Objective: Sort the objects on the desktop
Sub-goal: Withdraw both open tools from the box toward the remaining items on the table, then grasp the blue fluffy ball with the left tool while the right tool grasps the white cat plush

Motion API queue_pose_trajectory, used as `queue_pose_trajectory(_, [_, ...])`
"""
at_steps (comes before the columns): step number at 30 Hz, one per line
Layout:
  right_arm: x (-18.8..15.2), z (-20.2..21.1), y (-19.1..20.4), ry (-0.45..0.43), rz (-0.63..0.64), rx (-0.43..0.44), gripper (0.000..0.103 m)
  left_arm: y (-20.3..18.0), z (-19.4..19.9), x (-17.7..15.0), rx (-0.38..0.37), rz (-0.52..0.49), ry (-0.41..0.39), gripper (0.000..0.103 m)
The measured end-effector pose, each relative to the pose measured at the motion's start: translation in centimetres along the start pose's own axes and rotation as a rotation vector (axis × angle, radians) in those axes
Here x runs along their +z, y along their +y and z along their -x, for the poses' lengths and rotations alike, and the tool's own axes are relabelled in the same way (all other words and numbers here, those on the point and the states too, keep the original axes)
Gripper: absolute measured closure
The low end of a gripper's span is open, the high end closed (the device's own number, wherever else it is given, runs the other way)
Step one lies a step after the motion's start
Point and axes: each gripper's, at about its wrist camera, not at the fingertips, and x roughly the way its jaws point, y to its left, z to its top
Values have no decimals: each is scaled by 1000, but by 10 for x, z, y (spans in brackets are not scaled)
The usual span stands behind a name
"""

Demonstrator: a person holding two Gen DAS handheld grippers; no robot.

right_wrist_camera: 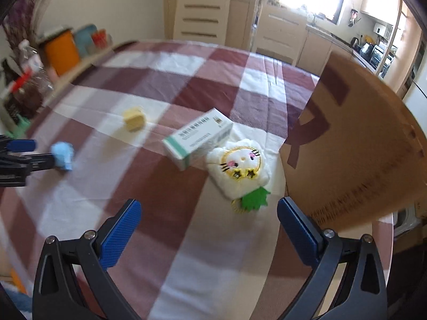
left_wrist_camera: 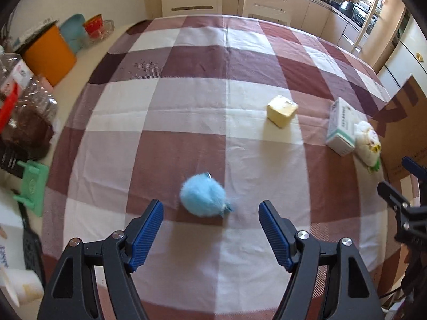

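Blue fluffy pompom (left_wrist_camera: 203, 196) lies just above centre between my left gripper's (left_wrist_camera: 210, 214) spread, empty jaws; my right gripper (right_wrist_camera: 209, 214) gapes empty below the white plush charm (right_wrist_camera: 238, 172).

My two claws: black frames, blue pads.

My left gripper (left_wrist_camera: 210, 213) and right gripper (right_wrist_camera: 209, 214) each carry two black, angular fingers with triangular cut-outs, joined by silver round-headed screws at the pivots. Every finger (left_wrist_camera: 148, 233) ends in a long blue pad with fine ribbing across its face; the right one's pads (right_wrist_camera: 121, 233) look alike, somewhat blurred.
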Motion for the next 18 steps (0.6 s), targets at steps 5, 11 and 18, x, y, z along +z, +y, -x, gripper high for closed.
queue_pose_trajectory(5, [8,-22,-10,20,-1,-47,0,-3,-19,9,-13,-45,19,28])
queue_pose_trajectory(11, [27,-46,-18,43,28,-27,0,-3,-36,14,-56,-82,58,36])
queue_pose_trajectory(18, [31,-73,-17,157,-18,191,0,14,-40,11,-61,-80,78,36])
